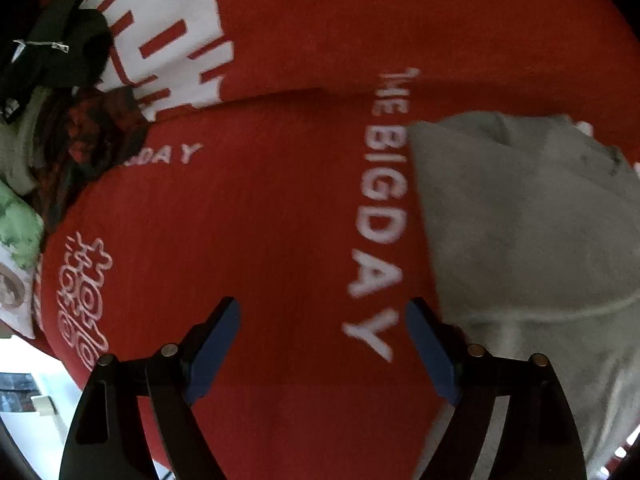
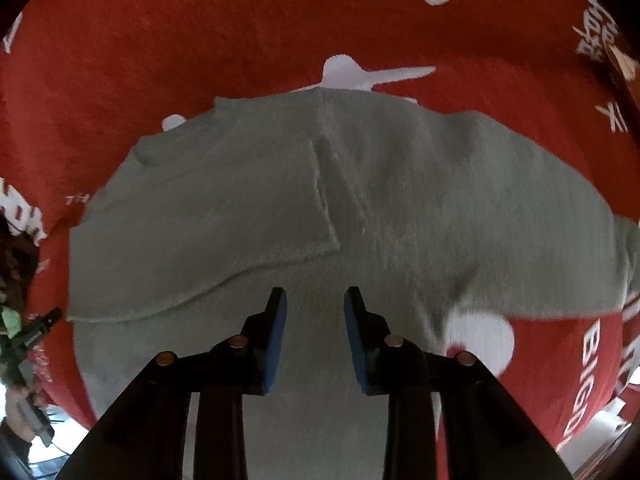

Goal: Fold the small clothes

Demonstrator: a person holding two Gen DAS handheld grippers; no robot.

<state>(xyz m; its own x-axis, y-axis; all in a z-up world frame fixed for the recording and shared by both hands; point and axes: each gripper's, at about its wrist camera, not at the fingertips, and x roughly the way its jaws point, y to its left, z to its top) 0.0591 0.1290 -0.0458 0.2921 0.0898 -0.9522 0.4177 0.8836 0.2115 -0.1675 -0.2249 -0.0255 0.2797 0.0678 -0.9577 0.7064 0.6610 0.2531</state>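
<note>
A grey garment (image 2: 280,208) lies flat on a red cloth with white print (image 2: 120,60); one flap is folded over its left half. My right gripper (image 2: 316,300) hovers over its near part, jaws open with a narrow gap, holding nothing. In the left wrist view the same grey garment (image 1: 528,232) lies at the right. My left gripper (image 1: 324,312) is wide open and empty over the red cloth (image 1: 240,220), its right finger at the garment's left edge.
A pile of other clothes, black (image 1: 60,52), dark red patterned (image 1: 92,140) and green (image 1: 20,232), lies at the far left of the red cloth. The cloth's edge and the pale floor (image 1: 36,408) show at the lower left.
</note>
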